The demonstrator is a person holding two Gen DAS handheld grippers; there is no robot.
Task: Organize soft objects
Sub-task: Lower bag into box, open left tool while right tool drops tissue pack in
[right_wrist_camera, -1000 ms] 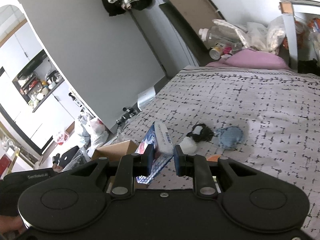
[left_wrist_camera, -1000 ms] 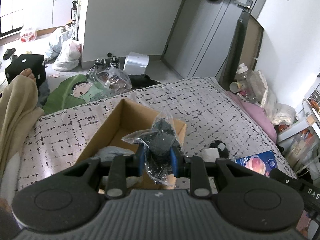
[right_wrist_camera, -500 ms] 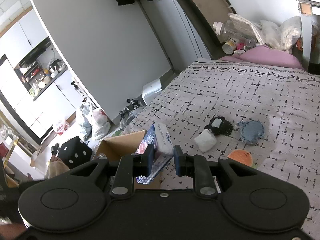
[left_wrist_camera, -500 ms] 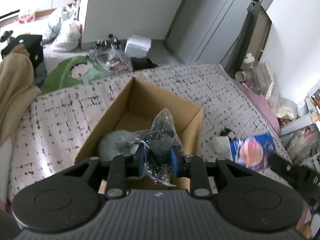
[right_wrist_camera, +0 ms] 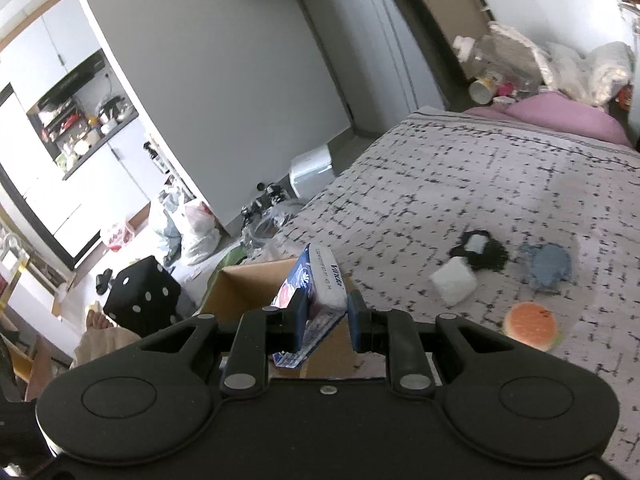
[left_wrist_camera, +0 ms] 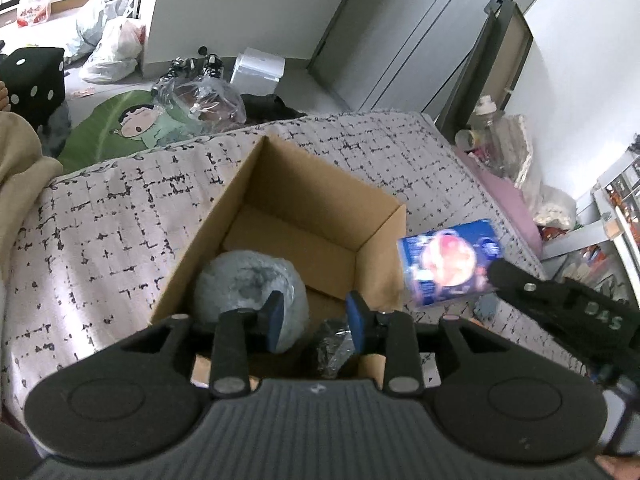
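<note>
Left gripper (left_wrist_camera: 316, 320), lower centre: jaws have just been opening; they stand apart over the cardboard box (left_wrist_camera: 280, 184), with the bagged dark item (left_wrist_camera: 334, 346) dropped clear below them. Right gripper (right_wrist_camera: 326, 322) pinches the tissue pack (right_wrist_camera: 320, 296) short of the box; an early release risks missing it. The bag's contents are indistinct.

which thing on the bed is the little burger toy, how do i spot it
On the grey patterned bedspread, look right of the cardboard box at the small cluster of items. The burger toy lies nearest the camera, the only round orange piece.
</note>
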